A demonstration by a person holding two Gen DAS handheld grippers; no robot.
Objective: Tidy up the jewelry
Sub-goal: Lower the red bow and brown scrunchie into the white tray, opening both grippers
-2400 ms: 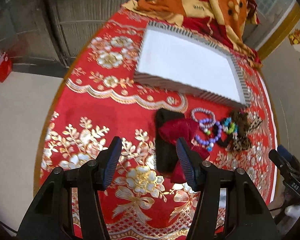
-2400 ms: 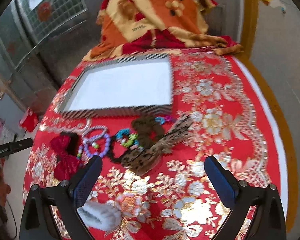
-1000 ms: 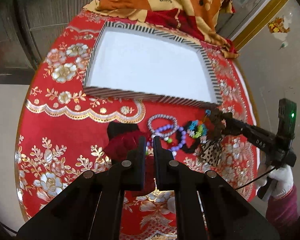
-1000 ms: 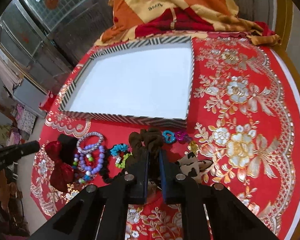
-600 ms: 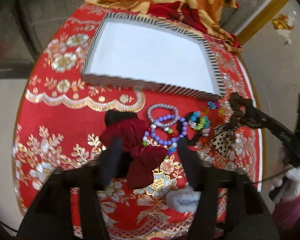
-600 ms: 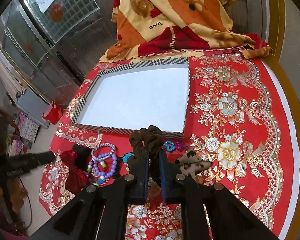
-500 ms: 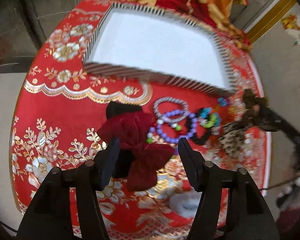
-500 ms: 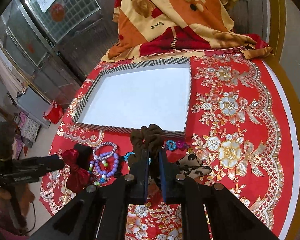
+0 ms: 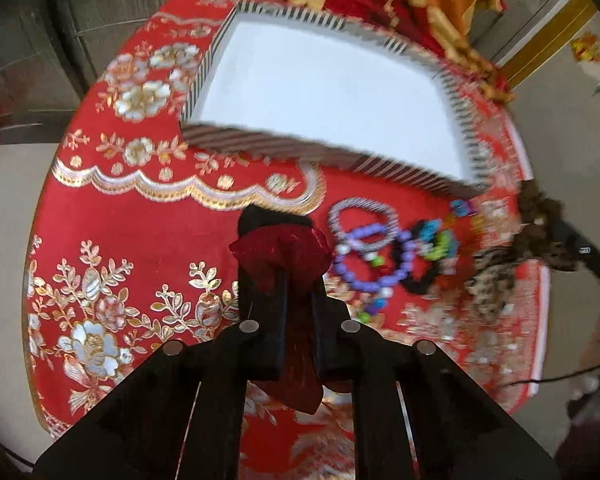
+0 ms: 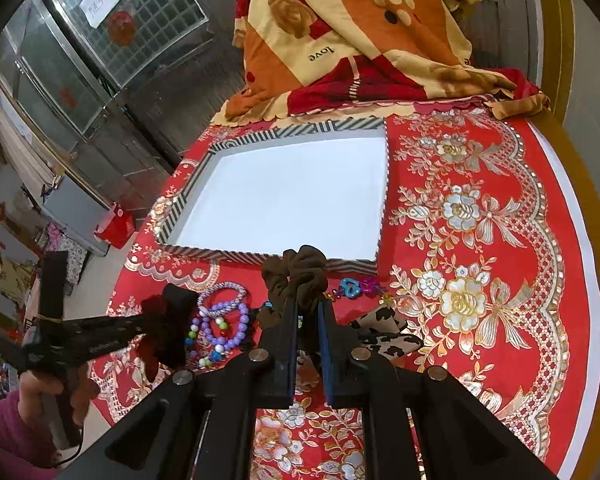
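Observation:
My left gripper [image 9: 298, 280] is shut on a dark red velvet bow [image 9: 280, 252] and holds it above the red cloth; it also shows in the right wrist view [image 10: 160, 320]. My right gripper [image 10: 308, 308] is shut on a brown scrunchie [image 10: 300, 272], lifted just in front of the striped tray [image 10: 260, 258], whose white inside is bare. The beaded bracelets [image 9: 364, 248] and a leopard-print bow [image 9: 492, 284] lie on the cloth before the tray [image 9: 300, 146].
A round table carries a red and gold floral cloth [image 10: 480, 240]. An orange patterned blanket [image 10: 360, 40] is heaped behind the tray. A blue and pink charm [image 10: 356, 286] lies near the tray's front corner. Grey floor lies left of the table.
My left gripper opened, dropped over the red bow, shut on it and lifted it. My right gripper has raised the brown scrunchie toward the tray.

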